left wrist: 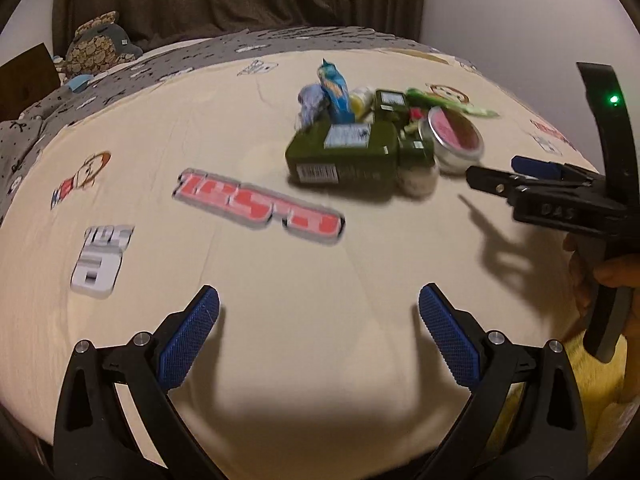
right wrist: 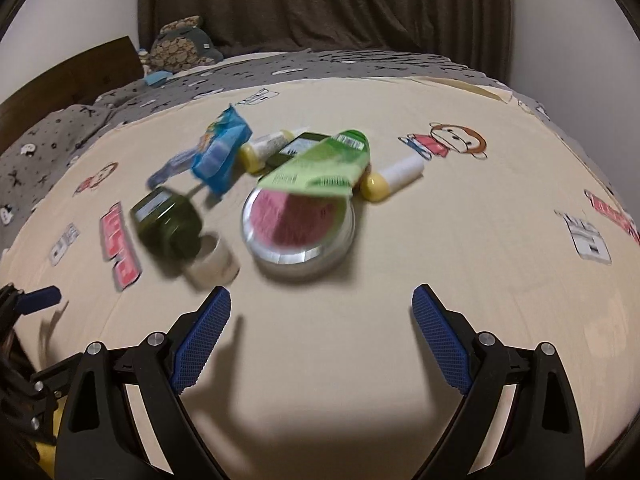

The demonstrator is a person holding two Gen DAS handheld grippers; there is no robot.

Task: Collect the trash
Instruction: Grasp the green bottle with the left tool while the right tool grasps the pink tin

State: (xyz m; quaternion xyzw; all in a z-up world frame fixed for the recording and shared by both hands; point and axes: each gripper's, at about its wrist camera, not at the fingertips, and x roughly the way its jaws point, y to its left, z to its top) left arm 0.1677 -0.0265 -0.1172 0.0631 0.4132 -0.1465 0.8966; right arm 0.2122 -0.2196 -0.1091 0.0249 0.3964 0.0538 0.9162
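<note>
Both fingers wide apart, empty — left gripper (left wrist: 319, 300), right gripper (right wrist: 321, 300) — round tin (right wrist: 298, 232) lidded

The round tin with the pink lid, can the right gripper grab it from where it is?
Probably yes. The right gripper is open and the tin lies just ahead, with bare bedsheet between them. A green packet rests on its far edge, so that might shift.
</note>
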